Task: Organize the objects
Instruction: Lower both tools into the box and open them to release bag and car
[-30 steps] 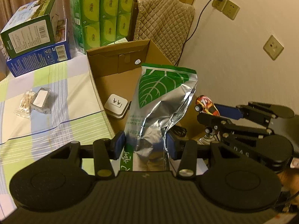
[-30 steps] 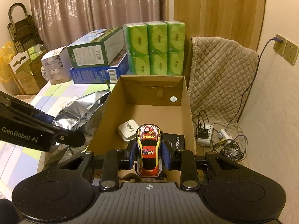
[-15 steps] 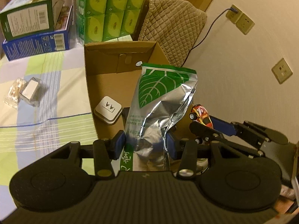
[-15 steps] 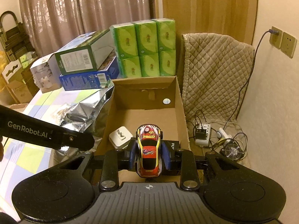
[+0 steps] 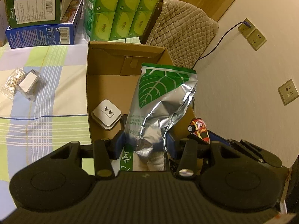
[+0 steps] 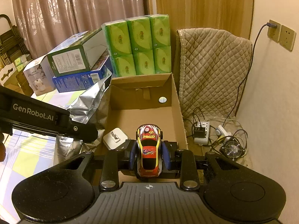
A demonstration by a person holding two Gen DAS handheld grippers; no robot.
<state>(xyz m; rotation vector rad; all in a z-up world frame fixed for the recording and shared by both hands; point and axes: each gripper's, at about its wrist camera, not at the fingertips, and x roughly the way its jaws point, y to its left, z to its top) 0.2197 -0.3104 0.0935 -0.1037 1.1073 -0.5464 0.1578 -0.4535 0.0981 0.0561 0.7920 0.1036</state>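
here, left wrist view: left gripper (image 5: 144, 145) clamped on the lower part of a foil bag (image 5: 160, 104), pads pressing both sides. bag stands upright, silver and creased, green leaf panel at its 12 o'clock end, green strip with print near the pads. gripped low, probably so the top leads into the box (image 5: 104, 85). box is open cardboard, sitting on a checked cloth (image 5: 37, 115), bag hanging over its 3 o'clock half. white plug (image 5: 106, 114) lies on the box floor at 9 o'clock of the bag. toy car (image 5: 199, 130) shows at 3 o'clock of the bag, nose raised.

right wrist view: right gripper (image 6: 149, 157) clamped on the car's flanks, pads against both doors, roof facing the camera, nose toward 12 o'clock. car is red and yellow with black windows. it hangs over the near end of the box, plug at its 9 o'clock. held lengthwise, likely so it can be set down on its wheels. left gripper's arm and the bag sit at 9 o'clock, along the box's left wall.

judgement: both items seem bound for the box; neither released yet.
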